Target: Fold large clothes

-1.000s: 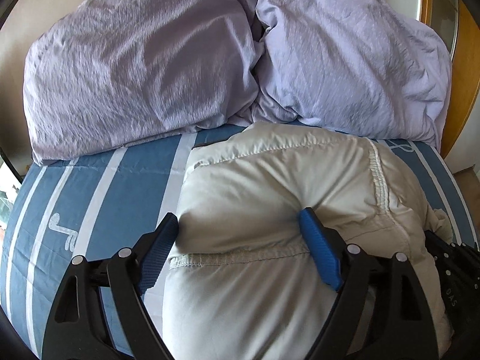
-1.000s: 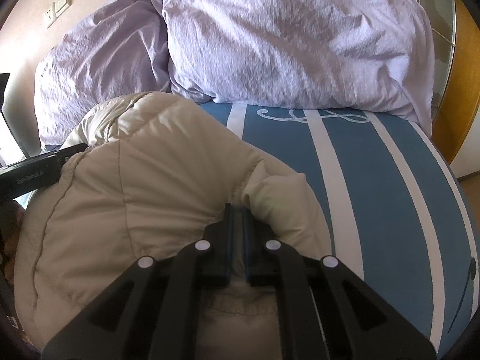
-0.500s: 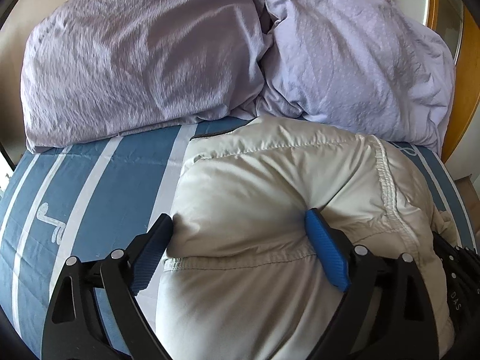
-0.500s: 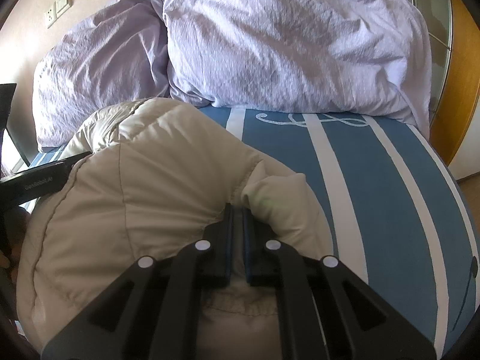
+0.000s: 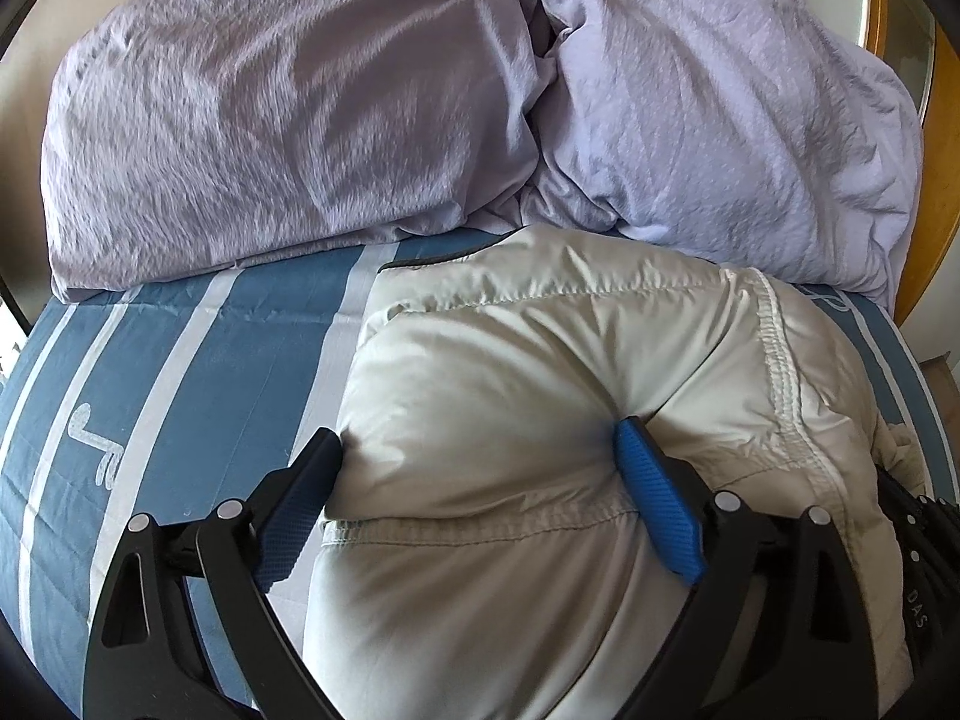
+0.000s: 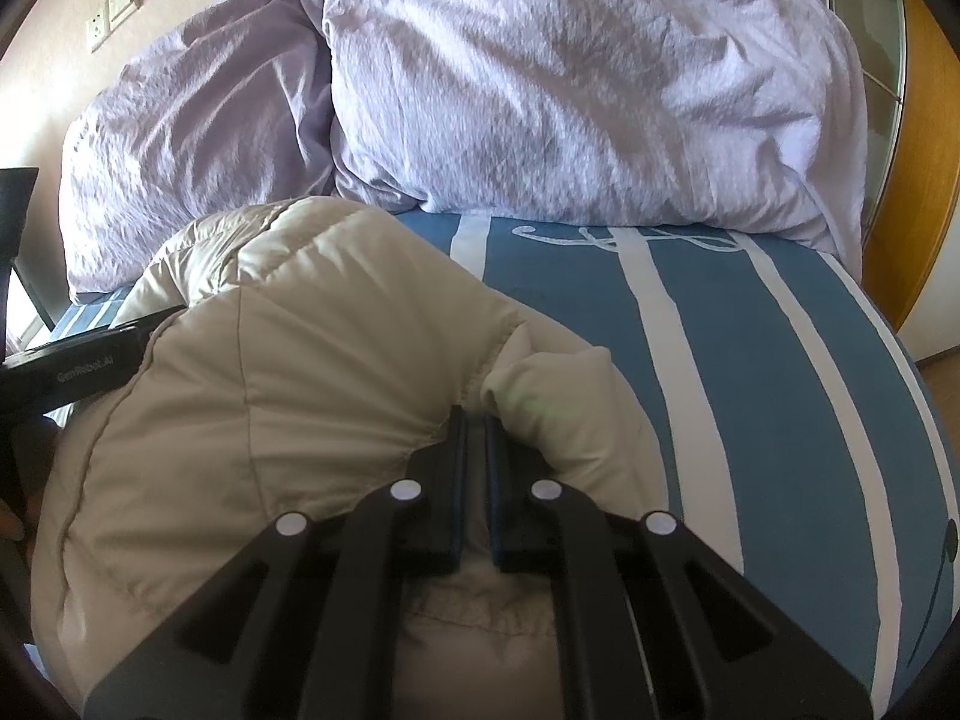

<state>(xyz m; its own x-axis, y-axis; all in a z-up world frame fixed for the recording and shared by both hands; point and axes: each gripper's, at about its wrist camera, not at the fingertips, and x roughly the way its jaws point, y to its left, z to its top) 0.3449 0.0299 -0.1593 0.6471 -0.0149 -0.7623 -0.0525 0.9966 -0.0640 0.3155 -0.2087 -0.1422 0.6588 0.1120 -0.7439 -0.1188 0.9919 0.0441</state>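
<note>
A puffy beige down jacket (image 5: 540, 396) lies bunched on the blue striped bed sheet (image 5: 180, 360). My left gripper (image 5: 480, 450) is wide open, and its blue-padded fingers (image 5: 657, 510) straddle a thick fold of the jacket at its near edge. In the right wrist view the same jacket (image 6: 270, 390) fills the lower left. My right gripper (image 6: 474, 420) is shut on a pinch of the jacket's fabric at its right side. The left gripper's black body (image 6: 78, 366) shows at the left edge of that view.
Two big lilac pillows (image 5: 288, 108) (image 5: 720, 108) lie along the head of the bed, touching the jacket's far edge. A wooden frame (image 6: 924, 150) stands at the right. Bare striped sheet (image 6: 780, 390) lies to the right of the jacket.
The left gripper has moved forward toward the pillows, pushing the jacket fold with it. The right gripper stays shut on the fabric and has shifted little.
</note>
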